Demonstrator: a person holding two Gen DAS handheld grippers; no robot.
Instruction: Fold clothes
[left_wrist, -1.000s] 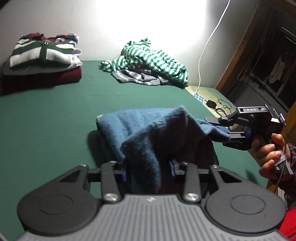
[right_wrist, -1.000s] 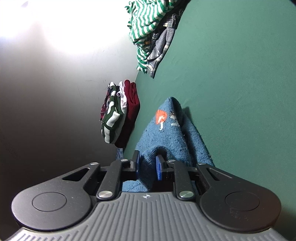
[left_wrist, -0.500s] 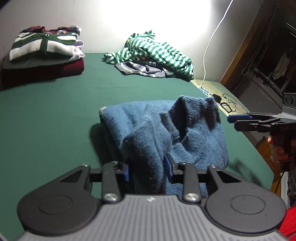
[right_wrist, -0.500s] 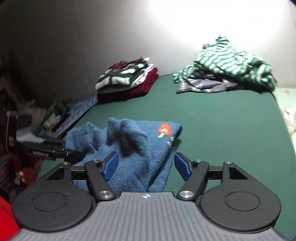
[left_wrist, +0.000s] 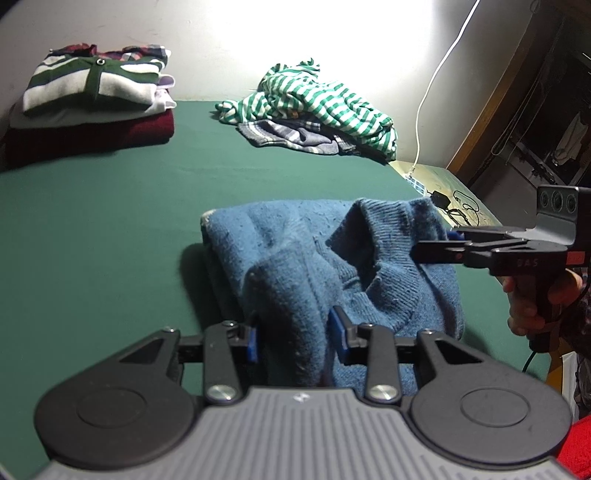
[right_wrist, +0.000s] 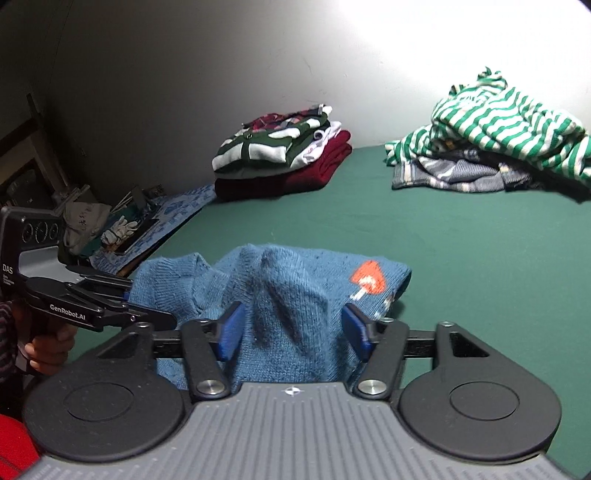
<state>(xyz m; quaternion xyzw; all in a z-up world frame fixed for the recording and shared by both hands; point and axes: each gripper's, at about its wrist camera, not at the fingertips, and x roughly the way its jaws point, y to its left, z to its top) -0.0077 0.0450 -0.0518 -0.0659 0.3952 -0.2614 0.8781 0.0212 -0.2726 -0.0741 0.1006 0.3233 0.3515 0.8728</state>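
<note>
Lying bunched on the green table (left_wrist: 92, 229), the blue sweater (left_wrist: 369, 280) sits in front of both grippers, partly doubled over, with its ribbed collar standing up toward the person's right and a thick ridge of knit rising toward the left gripper (left_wrist: 293, 334). That ridge runs straight between the left jaws, whose blue pads sit against its two sides; they look closed on the fold, probably to keep that part of the sweater lifted and steady while the other side is handled. The right gripper (right_wrist: 291, 328) has its jaws spread wide apart, and in the right wrist view a hump of sweater lies in the gap between them without touching either pad, so it holds nothing. In the left wrist view the right gripper reaches in from the side at the collar edge, which suggests it is placed to take or to have just let go of that edge; the pictures fit either. The orange patch (right_wrist: 367, 280) on the sweater faces up near the far corner. Farther back, a neat stack (left_wrist: 92, 96) of folded clothes sits against the wall, and a loose striped heap (left_wrist: 317, 107) lies well apart from it, likely waiting its turn.
</note>
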